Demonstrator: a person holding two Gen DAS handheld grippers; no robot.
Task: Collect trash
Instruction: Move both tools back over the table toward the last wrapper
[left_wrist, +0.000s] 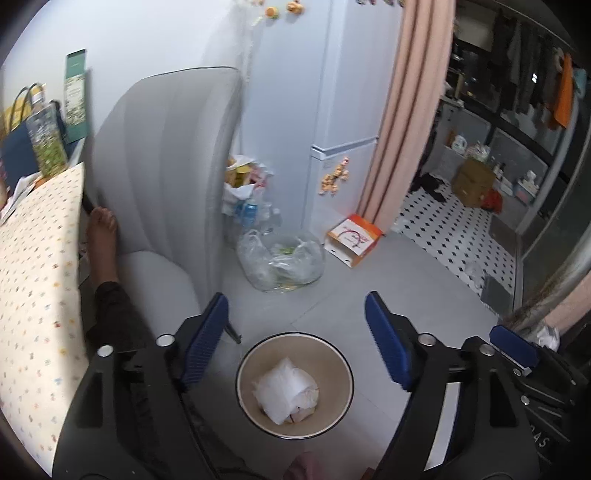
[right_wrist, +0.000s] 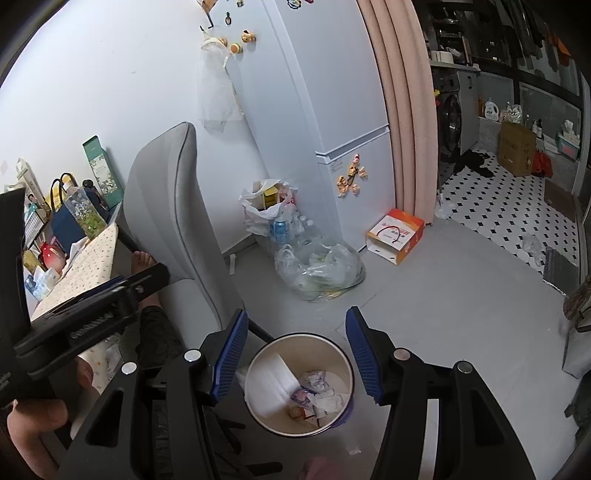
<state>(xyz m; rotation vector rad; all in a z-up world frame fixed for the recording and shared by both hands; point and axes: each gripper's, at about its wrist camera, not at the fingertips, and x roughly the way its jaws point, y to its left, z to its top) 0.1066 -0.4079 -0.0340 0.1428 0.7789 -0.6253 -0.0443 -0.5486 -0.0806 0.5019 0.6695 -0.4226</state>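
We hold the left tool (left_wrist: 295, 332) above a round beige trash bin (left_wrist: 246, 398) on the grey floor (left_wrist: 388, 273), its blue pads (left_wrist: 388, 347) spread wide apart with nothing between them. In that view a crumpled white tissue (left_wrist: 286, 393) lies in the bottom of the bin. Our right tool (right_wrist: 293, 350) hangs over the same bin (right_wrist: 255, 380) with its fingers likewise parted and empty; from here we see small wrappers and paper scraps (right_wrist: 317, 398) inside. Beyond the bin a clear plastic bag (right_wrist: 319, 269) of rubbish sits on the floor, near an orange and white box (right_wrist: 395, 236) beside the white fridge (right_wrist: 332, 110). A grey chair (right_wrist: 173, 221) stands to the left, next to the table (left_wrist: 33, 273) with its dotted cloth.
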